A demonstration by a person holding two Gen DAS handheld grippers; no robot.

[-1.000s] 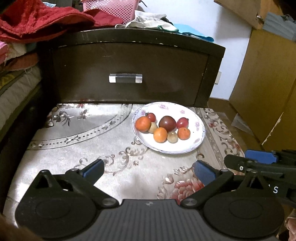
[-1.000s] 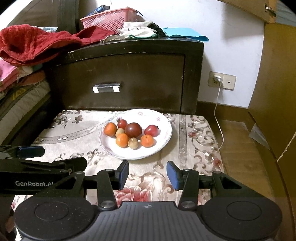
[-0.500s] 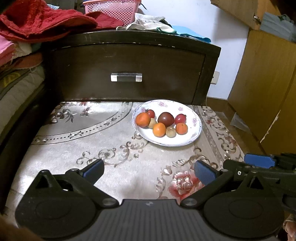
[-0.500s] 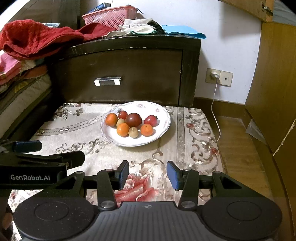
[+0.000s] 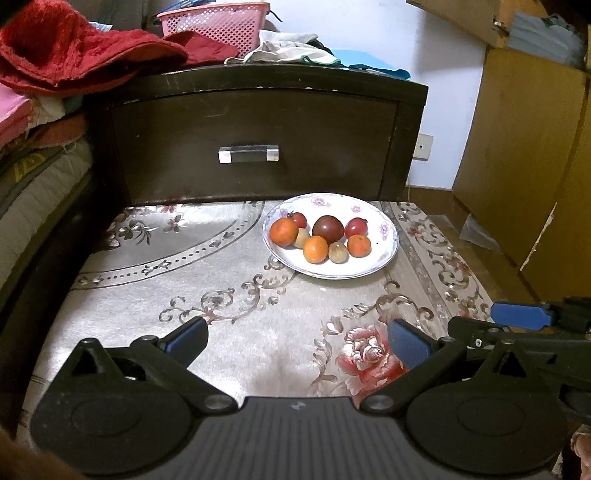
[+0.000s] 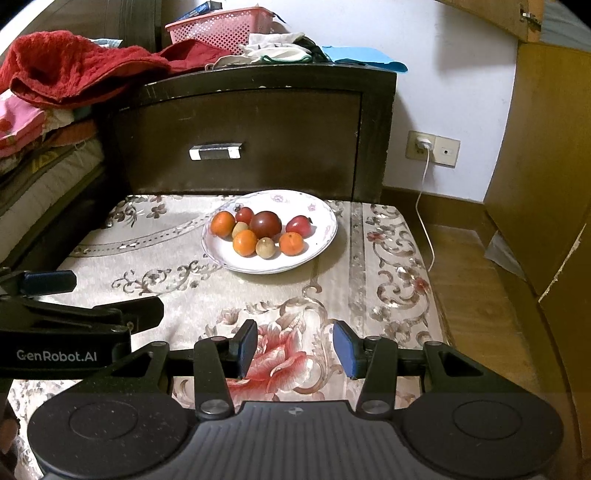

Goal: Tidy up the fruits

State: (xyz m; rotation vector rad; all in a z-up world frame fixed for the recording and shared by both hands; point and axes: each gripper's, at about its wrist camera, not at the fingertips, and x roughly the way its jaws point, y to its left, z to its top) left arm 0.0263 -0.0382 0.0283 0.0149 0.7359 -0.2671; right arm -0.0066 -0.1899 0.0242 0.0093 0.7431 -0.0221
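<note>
Fruits lie far ahead of both grippers, clustered on a floral plate (image 5: 384, 258) at the back of the patterned cloth (image 5: 155, 302). Nearest, the left gripper (image 5: 295, 341) hovers over the cloth with jaws spread wide and nothing between them; the right gripper (image 6: 294, 349) hangs beside it, jaws parted more narrowly above a red rose motif, also empty. On the plate, three orange fruits (image 6: 245, 242), two brownish round ones (image 6: 265, 247), two small red tomatoes (image 6: 299, 226) and a dark purple tomato (image 6: 265, 223) sit touching one another. Behind the plate stands a dark wooden drawer front (image 6: 295, 147), topped with a pink basket (image 6: 221, 31) and red towel (image 6: 66, 74).
</note>
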